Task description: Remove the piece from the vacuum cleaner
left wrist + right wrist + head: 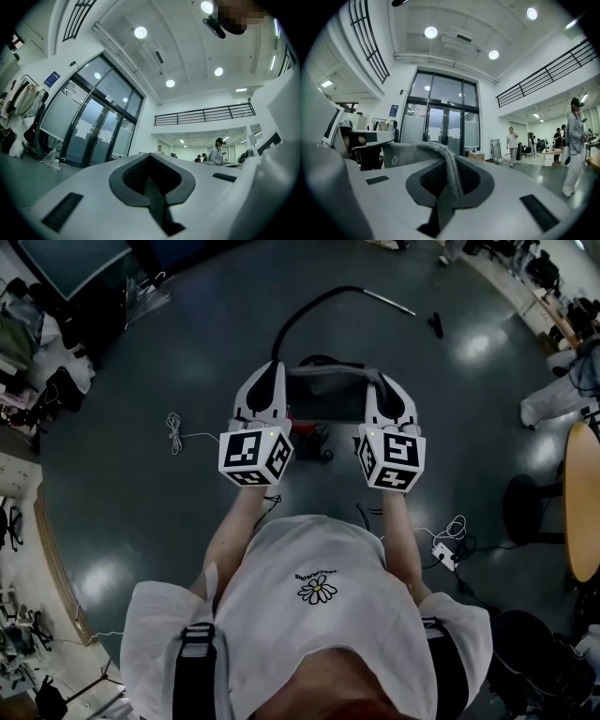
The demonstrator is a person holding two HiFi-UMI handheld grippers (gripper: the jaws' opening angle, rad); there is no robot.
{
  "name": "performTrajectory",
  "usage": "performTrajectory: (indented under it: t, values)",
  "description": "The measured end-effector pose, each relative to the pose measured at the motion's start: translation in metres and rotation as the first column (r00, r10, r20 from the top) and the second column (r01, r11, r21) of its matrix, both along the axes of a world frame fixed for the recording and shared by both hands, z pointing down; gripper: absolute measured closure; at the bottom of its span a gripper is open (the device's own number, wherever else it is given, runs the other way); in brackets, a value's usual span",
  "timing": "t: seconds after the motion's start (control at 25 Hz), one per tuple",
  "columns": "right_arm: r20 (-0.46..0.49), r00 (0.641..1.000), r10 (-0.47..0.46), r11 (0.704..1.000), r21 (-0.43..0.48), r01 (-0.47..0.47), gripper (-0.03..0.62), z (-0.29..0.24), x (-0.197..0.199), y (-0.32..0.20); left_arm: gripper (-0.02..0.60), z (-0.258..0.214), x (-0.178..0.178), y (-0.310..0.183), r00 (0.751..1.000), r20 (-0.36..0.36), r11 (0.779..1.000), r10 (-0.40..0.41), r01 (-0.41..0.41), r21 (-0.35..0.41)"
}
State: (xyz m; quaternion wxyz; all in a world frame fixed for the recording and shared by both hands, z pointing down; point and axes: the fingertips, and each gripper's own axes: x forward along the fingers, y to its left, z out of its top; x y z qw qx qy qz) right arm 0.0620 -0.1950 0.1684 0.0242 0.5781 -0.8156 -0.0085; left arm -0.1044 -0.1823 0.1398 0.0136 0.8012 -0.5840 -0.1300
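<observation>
A grey mesh fabric piece (323, 395) hangs stretched between my two grippers, above the vacuum cleaner (314, 442) on the floor. My left gripper (272, 373) is shut, with a thin strip of the mesh in its closed jaws (152, 183). My right gripper (384, 382) is shut on the other end. In the right gripper view the mesh fabric (440, 157) comes out of the jaws (447, 183) and drapes off to the left. The vacuum's black hose (300, 315) arcs away to a metal wand (389, 301). Both grippers point up and away from me.
A white cable (173, 432) lies on the floor at left. A power strip (442, 554) with cords sits at right. A round wooden table (583, 502) and a stool (530, 507) stand at the right edge, near a person (553, 399). Glass doors (440, 124) stand ahead.
</observation>
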Motion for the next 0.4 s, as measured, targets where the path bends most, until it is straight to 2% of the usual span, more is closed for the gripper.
performTrajectory:
  t: [0.4]
  values:
    - [-0.004,1.0,0.011,1.0,0.021,-0.011,0.569,-0.012,0.009,-0.012,0.58,-0.008,0.009,-0.014,1.0,0.009,1.0,0.01,-0.01,0.004]
